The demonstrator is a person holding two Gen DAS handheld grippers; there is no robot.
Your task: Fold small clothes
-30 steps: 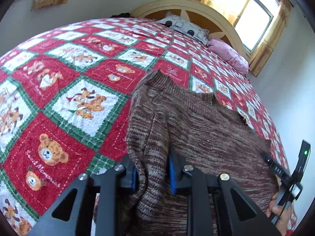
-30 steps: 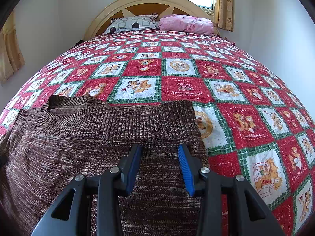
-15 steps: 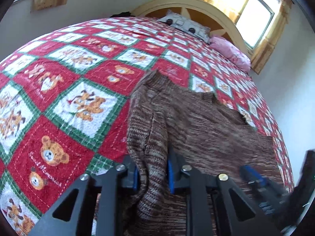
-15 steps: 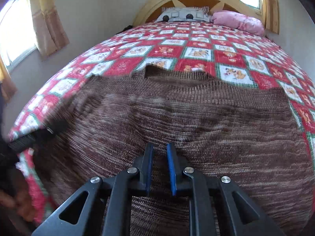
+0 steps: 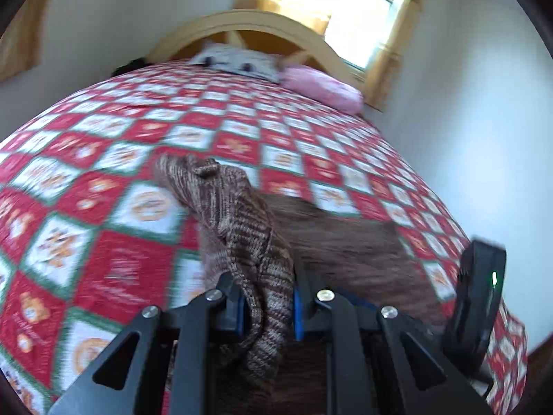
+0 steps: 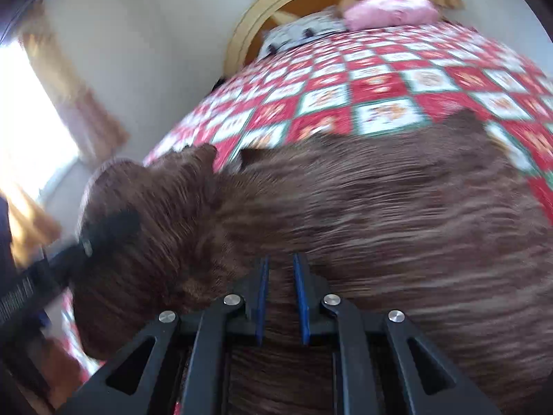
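Left gripper [image 5: 266, 306] clamped on bunched brown marled knit sweater [image 5: 242, 228], right gripper [image 6: 280, 297] fingers pinching same sweater; red-green checked bear quilt [image 5: 103, 186] beneath

Red-green-white teddy quilt [image 5: 103, 186] covers bed; pink pillow [image 5: 321, 88], patterned pillow [image 5: 238, 62] against arched wooden headboard [image 5: 249, 24].

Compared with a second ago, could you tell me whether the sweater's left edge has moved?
Yes. In the left wrist view the sweater edge, pinched in the left tool, has risen off the quilt and swung toward the headboard.
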